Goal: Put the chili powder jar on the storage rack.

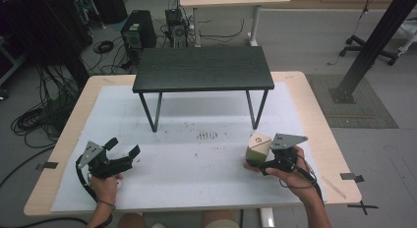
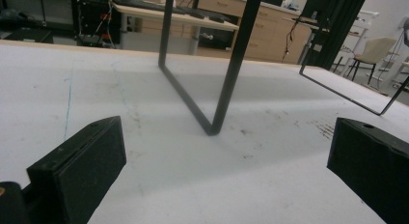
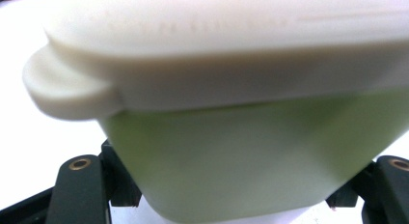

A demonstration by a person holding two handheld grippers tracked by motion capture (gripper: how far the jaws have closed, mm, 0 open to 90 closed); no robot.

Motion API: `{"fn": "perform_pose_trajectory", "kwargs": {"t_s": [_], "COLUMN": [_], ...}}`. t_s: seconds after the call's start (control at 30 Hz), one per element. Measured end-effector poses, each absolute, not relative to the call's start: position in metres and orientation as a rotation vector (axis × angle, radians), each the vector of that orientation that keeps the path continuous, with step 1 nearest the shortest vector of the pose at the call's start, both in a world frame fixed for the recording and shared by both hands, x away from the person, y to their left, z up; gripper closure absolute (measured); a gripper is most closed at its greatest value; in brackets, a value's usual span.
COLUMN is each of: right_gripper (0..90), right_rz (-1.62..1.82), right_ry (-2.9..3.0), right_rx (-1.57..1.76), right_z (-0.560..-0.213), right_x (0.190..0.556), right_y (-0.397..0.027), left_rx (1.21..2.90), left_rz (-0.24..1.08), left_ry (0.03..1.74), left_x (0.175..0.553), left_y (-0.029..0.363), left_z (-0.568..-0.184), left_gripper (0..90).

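Observation:
A small pale-green container (image 1: 258,148) with a cream lid (image 1: 259,139) stands tilted at the right of the white mat. My right gripper (image 1: 255,164) is shut on its lower part, held by a hand from the bottom right. In the right gripper view the green body (image 3: 241,151) sits between the two black jaws under the lid (image 3: 231,40), which has a tab at its left. At the left of the mat my left gripper (image 1: 124,146) is open, nothing between its fingers. The left gripper view has the wide-apart left gripper (image 2: 226,171) low over bare mat.
A low black stand (image 1: 202,68) on thin metal legs (image 2: 226,89) rises at the mat's far middle. Dark specks (image 1: 207,135) mark the white mat (image 1: 196,174) in front of it. Beyond the wooden table edge (image 1: 322,139) are floor cables, computer towers (image 1: 137,34) and a slanted black post (image 1: 373,41).

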State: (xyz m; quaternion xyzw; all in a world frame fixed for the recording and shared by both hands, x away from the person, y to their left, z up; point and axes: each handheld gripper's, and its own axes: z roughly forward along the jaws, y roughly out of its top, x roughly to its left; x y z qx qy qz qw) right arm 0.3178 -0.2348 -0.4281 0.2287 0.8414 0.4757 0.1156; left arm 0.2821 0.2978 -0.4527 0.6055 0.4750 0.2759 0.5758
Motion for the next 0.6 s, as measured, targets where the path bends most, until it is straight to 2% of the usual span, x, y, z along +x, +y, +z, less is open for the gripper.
{"fn": "perform_pose_trajectory", "kwargs": {"t_s": [0.6], "right_gripper": [27.4], "right_rz": [1.402], "right_ry": [2.47], "right_rx": [0.666], "right_z": [-0.4285], "right_x": [0.3185], "right_y": [-0.2353], "left_rx": [1.418], "left_rz": [0.648], "left_ry": [1.113], "left_x": [0.2822], "left_y": [0.2975], "left_z": [-0.4527], "left_gripper": [0.2]}}
